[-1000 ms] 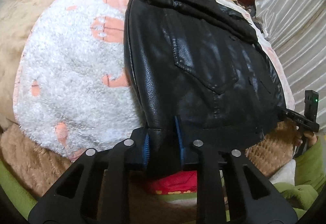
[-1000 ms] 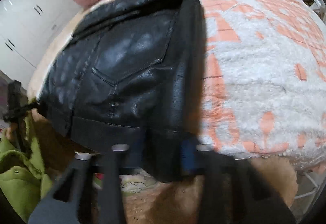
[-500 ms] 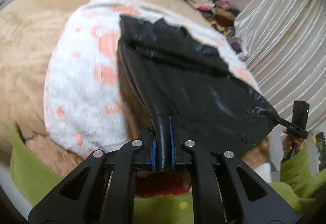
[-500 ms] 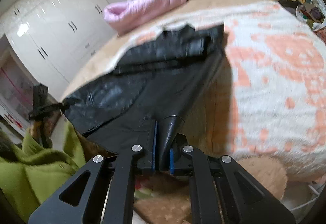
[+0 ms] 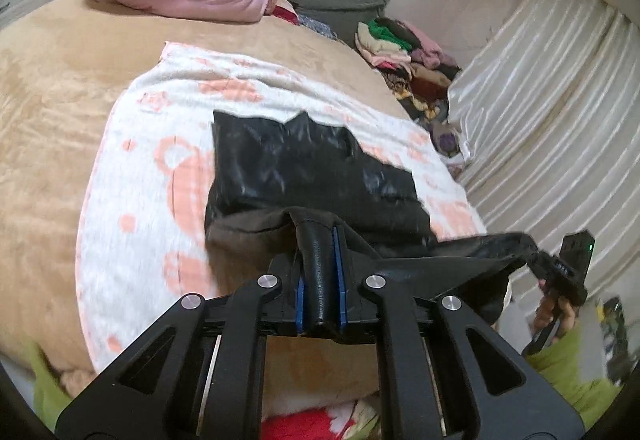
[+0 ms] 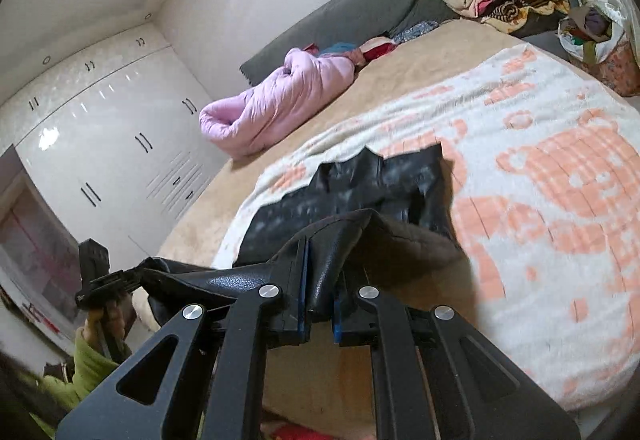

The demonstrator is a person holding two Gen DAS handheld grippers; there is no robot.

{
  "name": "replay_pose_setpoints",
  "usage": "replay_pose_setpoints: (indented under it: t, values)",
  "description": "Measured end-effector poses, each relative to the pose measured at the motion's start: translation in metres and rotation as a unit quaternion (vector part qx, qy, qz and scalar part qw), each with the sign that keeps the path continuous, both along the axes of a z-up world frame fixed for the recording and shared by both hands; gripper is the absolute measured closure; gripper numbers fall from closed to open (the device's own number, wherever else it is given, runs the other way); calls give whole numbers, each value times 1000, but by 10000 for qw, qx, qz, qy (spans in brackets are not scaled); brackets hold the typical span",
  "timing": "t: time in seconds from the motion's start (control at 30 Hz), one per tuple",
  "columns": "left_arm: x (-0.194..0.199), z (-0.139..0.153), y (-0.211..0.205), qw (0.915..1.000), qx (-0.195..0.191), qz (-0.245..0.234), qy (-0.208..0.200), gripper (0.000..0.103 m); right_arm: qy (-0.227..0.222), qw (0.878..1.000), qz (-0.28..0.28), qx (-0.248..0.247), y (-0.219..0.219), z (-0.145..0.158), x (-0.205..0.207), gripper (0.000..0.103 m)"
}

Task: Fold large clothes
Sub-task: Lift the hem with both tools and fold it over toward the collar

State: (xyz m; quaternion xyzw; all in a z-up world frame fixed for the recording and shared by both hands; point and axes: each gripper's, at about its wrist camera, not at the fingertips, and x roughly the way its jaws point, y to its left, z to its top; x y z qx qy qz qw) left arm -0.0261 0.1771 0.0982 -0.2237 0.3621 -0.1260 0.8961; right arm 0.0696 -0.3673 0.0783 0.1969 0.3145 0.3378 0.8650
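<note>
Both the left gripper [image 5: 320, 276] and right gripper [image 6: 318, 280] are clamped tight on the black leather jacket's [image 5: 304, 160] near hem, its body stretching toward twelve o'clock across the blanket [image 5: 140, 168].

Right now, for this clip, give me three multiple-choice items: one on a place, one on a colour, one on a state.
1. Where does the far part of the black leather jacket lie?
A. on the white-and-orange blanket
B. on the grey headboard cushion
C. on the floor

2. What colour is the bundled quilt near the head of the bed?
A. green
B. pink
C. black

3. How does the left gripper stand?
A. wide open, nothing in it
B. shut on the jacket's near edge
C. resting flat on the blanket

Answers:
1 A, the blanket shows all round it.
2 B, it is pale pink in both views.
3 B, leather is pinched between its blue pads, as in the right gripper.
</note>
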Motion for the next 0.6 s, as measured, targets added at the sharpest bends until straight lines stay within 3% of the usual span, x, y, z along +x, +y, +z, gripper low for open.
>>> replay_pose_setpoints:
  t: [0.23, 0.6]
  values:
    - [46, 17, -4, 9998, 170, 106, -18, 97, 41, 9999, -149, 72, 11, 11, 34, 95]
    - [100, 16, -3, 9990, 317, 290, 82, 96, 268, 9992, -281, 122, 25, 8, 93, 94]
